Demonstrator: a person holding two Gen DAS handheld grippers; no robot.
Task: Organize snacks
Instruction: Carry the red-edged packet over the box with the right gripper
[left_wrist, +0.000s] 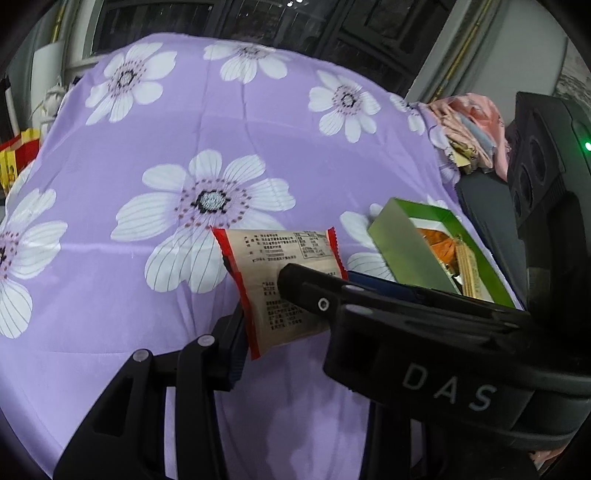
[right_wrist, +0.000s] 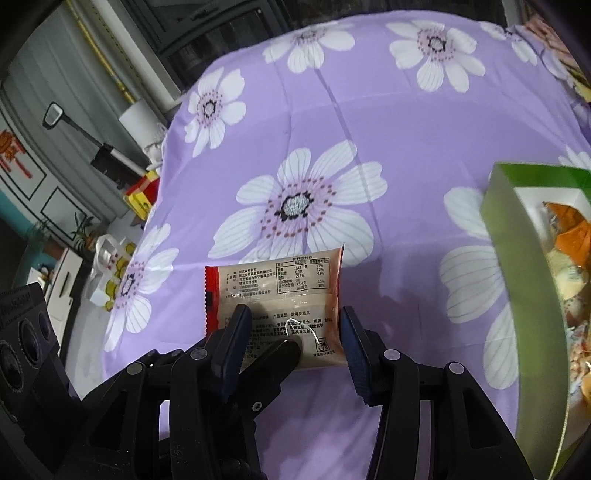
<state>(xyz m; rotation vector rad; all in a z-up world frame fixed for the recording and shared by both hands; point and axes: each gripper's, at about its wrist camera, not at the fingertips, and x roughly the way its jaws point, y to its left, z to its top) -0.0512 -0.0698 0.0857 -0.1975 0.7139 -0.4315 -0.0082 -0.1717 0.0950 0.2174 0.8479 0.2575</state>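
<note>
A tan snack packet with red ends and printed text (left_wrist: 284, 280) is held above the purple flowered cloth (left_wrist: 221, 140). My left gripper (left_wrist: 260, 306) is shut on it, one finger behind and one in front. In the right wrist view the same packet (right_wrist: 277, 299) sits between the blue pads (right_wrist: 356, 354) of my right gripper (right_wrist: 291, 343), whose jaws stand apart around it; the left gripper's black finger lies across its lower part. A green box (left_wrist: 439, 254) with orange and yellow snacks stands to the right, also in the right wrist view (right_wrist: 517, 266).
The cloth (right_wrist: 369, 129) covers a table. Pink fabric and clutter (left_wrist: 469, 125) lie at its far right corner. Red and yellow boxes (right_wrist: 142, 195) and a white bag (right_wrist: 107, 254) sit beyond its left edge. A dark window stands behind.
</note>
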